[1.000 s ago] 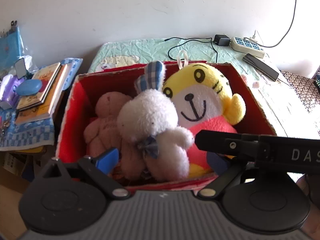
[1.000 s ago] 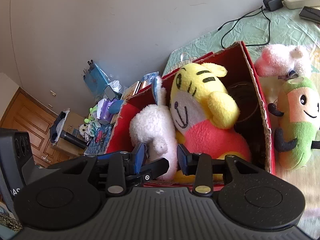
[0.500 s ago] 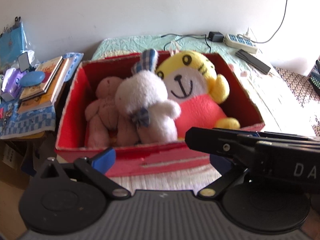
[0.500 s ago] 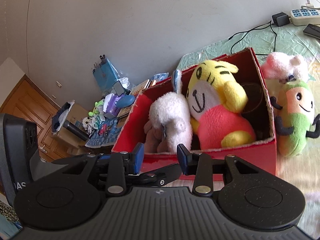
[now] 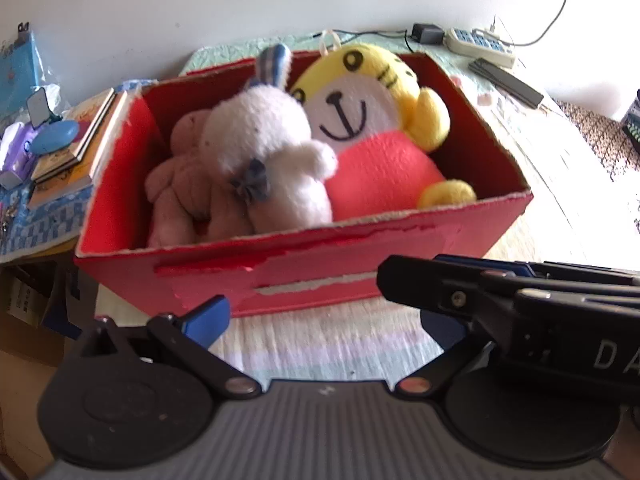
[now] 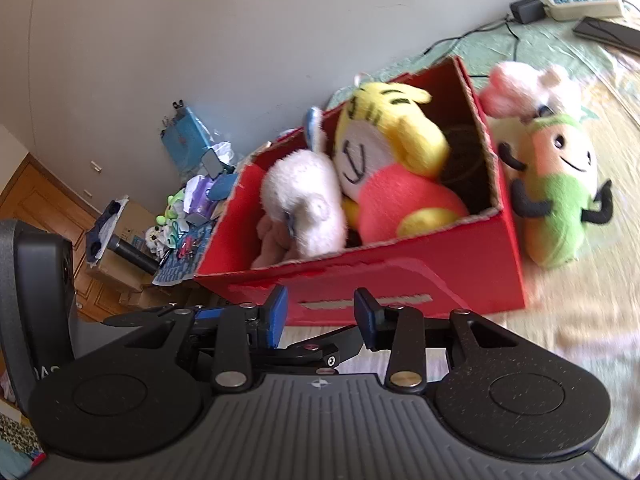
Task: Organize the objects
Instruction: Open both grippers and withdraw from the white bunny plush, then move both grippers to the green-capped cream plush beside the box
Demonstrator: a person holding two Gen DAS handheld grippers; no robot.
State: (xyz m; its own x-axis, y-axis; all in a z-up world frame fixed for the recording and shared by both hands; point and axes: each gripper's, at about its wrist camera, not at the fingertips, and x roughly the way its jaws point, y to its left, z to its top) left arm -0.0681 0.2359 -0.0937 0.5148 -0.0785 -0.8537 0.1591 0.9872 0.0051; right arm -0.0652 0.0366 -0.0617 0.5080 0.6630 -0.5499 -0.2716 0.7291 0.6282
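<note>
Three plush toys [image 5: 272,160] upright, facing forward, in red box [image 5: 320,280]; both jaws released.

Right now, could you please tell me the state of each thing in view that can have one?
red box: open-topped, upright on the bed.
yellow tiger plush: inside the box, leaning back.
white bunny plush: inside the box, against the tiger.
brown bear plush: inside the box, partly covered.
green plush: outside, beside the box.
pink plush: outside the box.
left gripper: open, empty.
right gripper: open, empty.
</note>
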